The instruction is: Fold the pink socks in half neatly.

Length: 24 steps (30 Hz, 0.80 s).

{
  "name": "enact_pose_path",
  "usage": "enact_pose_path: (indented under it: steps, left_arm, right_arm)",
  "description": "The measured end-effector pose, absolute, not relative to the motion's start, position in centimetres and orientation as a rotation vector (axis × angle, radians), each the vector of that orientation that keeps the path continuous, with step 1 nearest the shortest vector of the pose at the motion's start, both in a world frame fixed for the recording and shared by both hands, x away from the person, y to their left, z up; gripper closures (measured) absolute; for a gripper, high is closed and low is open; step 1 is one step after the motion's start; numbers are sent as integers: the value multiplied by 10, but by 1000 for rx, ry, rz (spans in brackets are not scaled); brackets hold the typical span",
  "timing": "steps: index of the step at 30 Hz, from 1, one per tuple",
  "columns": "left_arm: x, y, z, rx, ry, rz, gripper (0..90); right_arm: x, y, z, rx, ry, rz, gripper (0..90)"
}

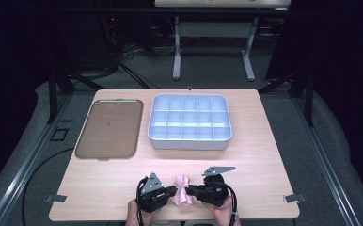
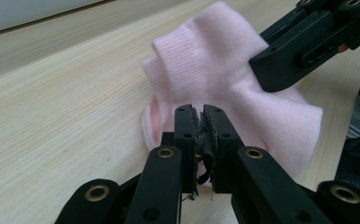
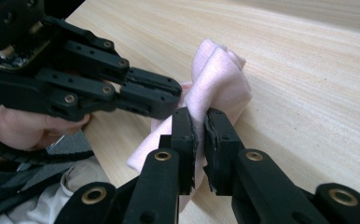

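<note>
A small pink sock (image 1: 182, 189) lies bunched on the wooden table (image 1: 245, 160) near its front edge, between my two grippers. My left gripper (image 1: 172, 191) comes at it from the left, and in the left gripper view its jaws (image 2: 202, 114) stand shut at the near edge of the sock (image 2: 215, 60). From the right, my right gripper (image 1: 190, 190) reaches in. Its jaws (image 3: 199, 120) pinch a fold of the sock (image 3: 220, 74), with pink fabric running down between them. The left gripper (image 3: 171, 95) touches the sock's other side there.
A pale blue tray (image 1: 189, 141) divided into several compartments sits at the middle back of the table. A flat brown tray (image 1: 109, 129) lies to its left. A person's hands (image 1: 217, 214) hold the grippers at the front edge.
</note>
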<state>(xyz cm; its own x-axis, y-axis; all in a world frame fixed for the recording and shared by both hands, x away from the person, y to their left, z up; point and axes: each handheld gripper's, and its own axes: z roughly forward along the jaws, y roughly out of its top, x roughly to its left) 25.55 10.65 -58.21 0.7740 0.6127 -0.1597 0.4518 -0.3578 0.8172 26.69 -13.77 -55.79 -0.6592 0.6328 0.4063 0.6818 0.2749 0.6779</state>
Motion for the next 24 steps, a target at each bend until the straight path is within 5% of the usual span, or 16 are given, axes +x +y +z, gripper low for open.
enact_pose_path:
  steps: [24]
  left_arm:
    - [263, 105, -589, 2073, 831, 191, 883]
  right_arm:
    - [278, -106, -558, -1200, -2549, -1267, 818]
